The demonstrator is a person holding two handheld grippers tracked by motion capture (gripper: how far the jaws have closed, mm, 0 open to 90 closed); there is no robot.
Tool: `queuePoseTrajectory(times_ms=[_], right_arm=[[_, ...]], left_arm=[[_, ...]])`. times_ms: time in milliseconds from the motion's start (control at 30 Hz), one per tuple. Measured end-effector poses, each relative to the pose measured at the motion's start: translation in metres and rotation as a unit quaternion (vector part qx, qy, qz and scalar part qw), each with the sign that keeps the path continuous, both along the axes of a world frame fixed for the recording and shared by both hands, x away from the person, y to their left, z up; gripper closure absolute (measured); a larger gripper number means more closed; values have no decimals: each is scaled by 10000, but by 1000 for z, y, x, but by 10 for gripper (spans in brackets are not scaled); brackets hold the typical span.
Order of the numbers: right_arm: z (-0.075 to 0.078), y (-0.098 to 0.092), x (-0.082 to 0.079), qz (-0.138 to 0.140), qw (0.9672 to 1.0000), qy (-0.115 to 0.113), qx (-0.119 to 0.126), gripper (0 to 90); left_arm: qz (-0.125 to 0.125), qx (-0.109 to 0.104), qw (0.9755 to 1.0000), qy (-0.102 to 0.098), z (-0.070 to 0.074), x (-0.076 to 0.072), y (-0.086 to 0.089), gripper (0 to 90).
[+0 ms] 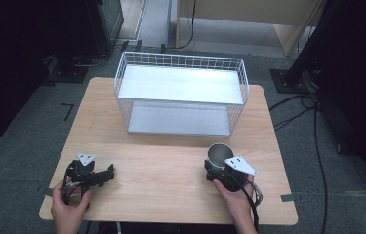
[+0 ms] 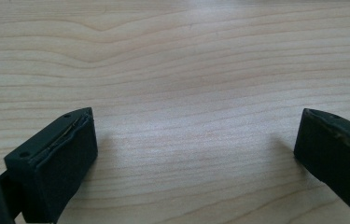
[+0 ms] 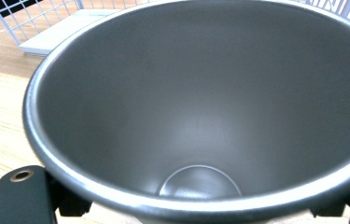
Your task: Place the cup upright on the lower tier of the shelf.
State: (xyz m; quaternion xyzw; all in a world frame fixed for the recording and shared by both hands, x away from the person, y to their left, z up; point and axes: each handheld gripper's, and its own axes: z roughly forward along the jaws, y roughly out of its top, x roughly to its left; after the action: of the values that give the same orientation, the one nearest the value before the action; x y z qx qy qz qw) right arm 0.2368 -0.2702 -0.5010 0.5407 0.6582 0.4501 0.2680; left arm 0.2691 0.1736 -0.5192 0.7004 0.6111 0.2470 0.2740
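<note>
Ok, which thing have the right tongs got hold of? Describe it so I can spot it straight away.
Start at the white wire basket at the far side of the wooden table. In front of its right corner, toward the person, stands a metal cup, upright, with the right tongs closed on its near side. It is the one round, grey, open-topped thing on the wood.

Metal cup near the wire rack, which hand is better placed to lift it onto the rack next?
The right. Its tongs are closed on the metal cup, just in front of the wire rack. The left tongs rest open on the table at the far left, away from both.
</note>
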Motion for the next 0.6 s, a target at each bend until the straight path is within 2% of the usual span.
queuePoseTrajectory(times_ms=[133, 233, 333, 600], right_arm=[[0, 2, -1, 30, 10000, -34, -51, 166], [1, 3, -2, 99, 9998, -145, -65, 167], [4, 4, -3, 96, 9997, -245, 2, 168], [16, 5, -3, 119, 9994, -320, 74, 168]], left_arm=[[0, -2, 10000, -1, 0, 0, 0, 0], [8, -6, 10000, -5, 0, 0, 0, 0], [0, 0, 10000, 0, 0, 0, 0, 0], [9, -7, 10000, -6, 0, 0, 0, 0]])
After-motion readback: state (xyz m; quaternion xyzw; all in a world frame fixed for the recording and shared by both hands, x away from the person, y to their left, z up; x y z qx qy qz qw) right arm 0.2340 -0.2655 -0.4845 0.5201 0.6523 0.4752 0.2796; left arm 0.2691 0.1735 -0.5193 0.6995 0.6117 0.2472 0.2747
